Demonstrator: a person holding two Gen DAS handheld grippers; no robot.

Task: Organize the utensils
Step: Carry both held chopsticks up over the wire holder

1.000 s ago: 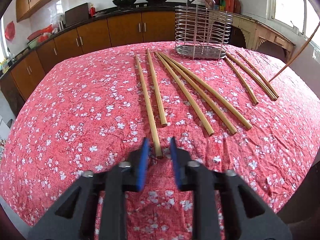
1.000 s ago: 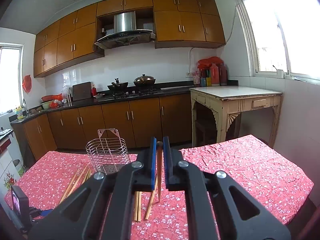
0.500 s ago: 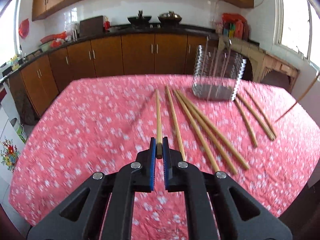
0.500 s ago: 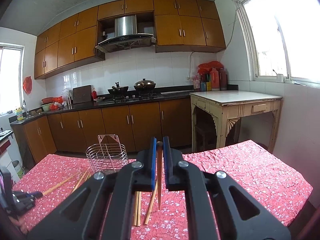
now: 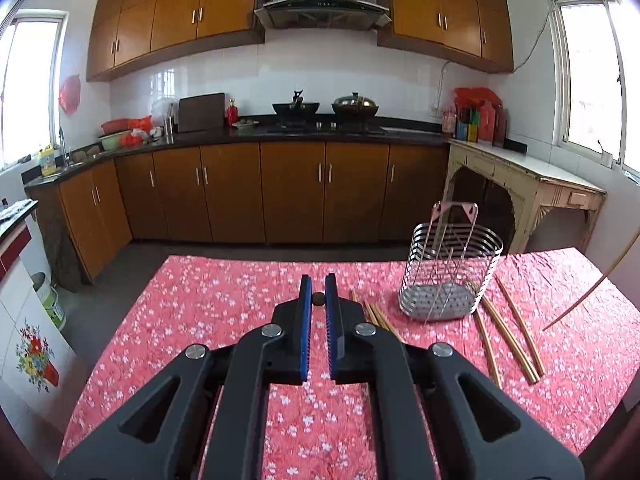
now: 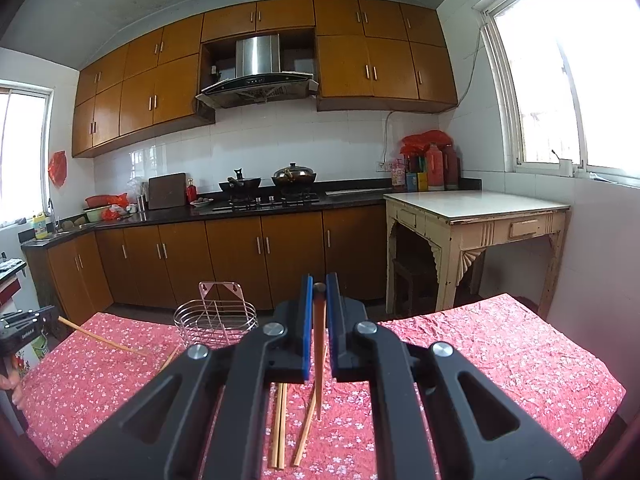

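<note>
Left tongs (image 5: 319,299): closed on 1 chopstick (image 5: 318,299); only its dark round end shows between the blue pads in the left wrist view. In the right wrist view this stick (image 6: 100,340) slants above the cloth at 9 o'clock.
Right tongs (image 6: 319,294): clamped on a second chopstick (image 6: 319,344), which hangs steeply with its tip above the cloth.
Holder: wire utensil basket (image 5: 452,276) stands upright on the worktop (image 5: 192,304) at 2 o'clock from the left tongs; nothing visible inside it.
Loose chopsticks, right of basket (image 5: 508,332): 3 lie flat at 3 o'clock.
Loose chopsticks, left of basket (image 5: 376,314): several, partly hidden behind the left tongs; count unclear.
Worktop cover: red cloth with white flowers.
Person: a hand (image 6: 14,384) shows at the left edge of the right wrist view.
</note>
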